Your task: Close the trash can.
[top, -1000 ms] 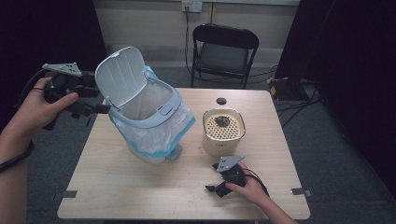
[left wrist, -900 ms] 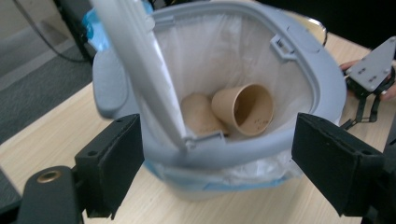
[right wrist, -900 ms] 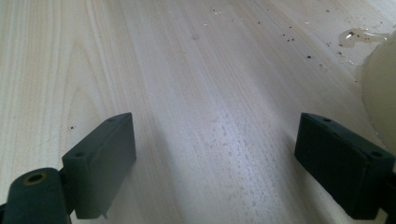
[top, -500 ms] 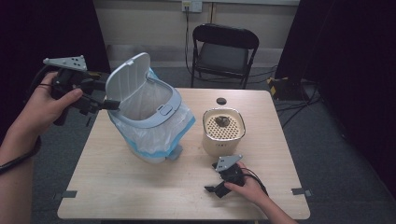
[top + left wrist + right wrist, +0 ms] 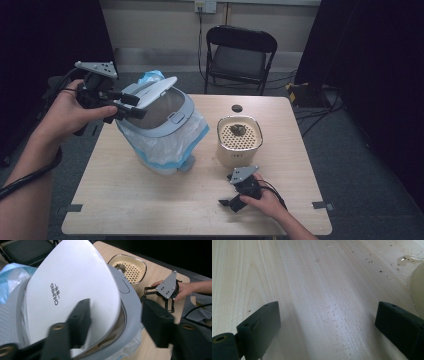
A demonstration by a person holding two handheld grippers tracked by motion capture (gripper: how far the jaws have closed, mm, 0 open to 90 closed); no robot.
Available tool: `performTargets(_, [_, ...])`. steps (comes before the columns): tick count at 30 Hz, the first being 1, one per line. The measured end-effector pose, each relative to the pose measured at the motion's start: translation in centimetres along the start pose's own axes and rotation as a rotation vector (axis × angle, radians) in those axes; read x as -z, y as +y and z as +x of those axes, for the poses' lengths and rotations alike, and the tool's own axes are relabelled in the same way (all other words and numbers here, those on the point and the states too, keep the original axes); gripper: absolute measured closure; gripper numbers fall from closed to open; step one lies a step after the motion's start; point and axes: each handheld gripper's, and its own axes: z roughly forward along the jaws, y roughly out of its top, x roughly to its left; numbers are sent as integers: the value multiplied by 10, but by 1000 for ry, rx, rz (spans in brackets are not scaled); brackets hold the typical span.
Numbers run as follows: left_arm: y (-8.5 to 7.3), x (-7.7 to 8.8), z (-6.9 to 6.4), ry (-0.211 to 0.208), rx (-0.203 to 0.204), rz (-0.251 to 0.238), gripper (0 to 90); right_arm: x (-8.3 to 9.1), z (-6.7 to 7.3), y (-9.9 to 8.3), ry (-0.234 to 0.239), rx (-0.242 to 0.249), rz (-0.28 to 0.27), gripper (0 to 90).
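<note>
A grey-rimmed white bin (image 5: 165, 135) lined with a blue-edged plastic bag stands on the left half of the table. Its white lid (image 5: 150, 97) is tipped down almost flat over the opening. My left gripper (image 5: 131, 106) reaches the lid's left edge. In the left gripper view its jaws (image 5: 116, 312) stand apart and have just been closing; one lies over the lid (image 5: 72, 287), and the lid's edge and rim sit between them. My right gripper (image 5: 230, 202) rests low near the front edge. Its jaws (image 5: 327, 312) have just been opening, with bare wood between them.
A beige container (image 5: 239, 140) with a perforated top and a dark lump (image 5: 238, 129) on it stands right of the bin. A small black disc (image 5: 237, 108) lies behind it. A folding chair (image 5: 240, 55) stands beyond the table (image 5: 150, 200). A wet patch (image 5: 409, 258) and crumbs mark the wood.
The bin's lid has swung down from upright to almost flat, and my left gripper has moved right with it. The right hand has stayed in place.
</note>
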Motion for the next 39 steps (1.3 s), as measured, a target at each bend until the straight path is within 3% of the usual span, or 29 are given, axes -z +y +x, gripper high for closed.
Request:
performTargets(5, [4,-14,4,-6,50,1,608,0,0,0,-1,0,1,55])
performTargets(10, [6,-35,4,-25,55,23,641,0,0,0,0,1,0,55])
performTargets(13, [6,-51,6,8,48,85,664,0,0,0,0,0,0,55])
performTargets(17, [9,-64,9,37,45,58,711,0,0,0,0,1,0,55])
performTargets(20, [13,-69,10,74,36,56,763,0,0,0,-1,1,0,55])
performTargets(21, [13,-72,10,79,33,76,771,0,0,0,-1,1,0,55])
performTargets(22, [11,-76,9,88,35,37,787,0,0,0,-1,1,0,55])
performTargets(24, [11,-78,7,91,17,29,788,0,0,0,0,0,0,54])
performTargets(27, [14,-79,1,108,-33,56,726,0,0,0,0,0,0,54])
performTargets(28, [16,-79,-1,158,-23,72,607,0,0,0,0,0,0,54])
performTargets(29, [16,-80,-1,174,-23,94,340,0,0,0,0,0,0,54])
performTargets(30, [13,-77,-3,130,-6,52,339,0,0,0,0,0,0,54])
performTargets(33, [8,-69,-4,124,16,18,280,0,0,0,0,0,0,54])
performTargets(35, [3,-61,-4,127,28,22,212,0,0,0,-2,-1,0,54])
performTargets(39, [-10,-46,-9,126,38,28,181,0,0,0,-3,1,-1,54])
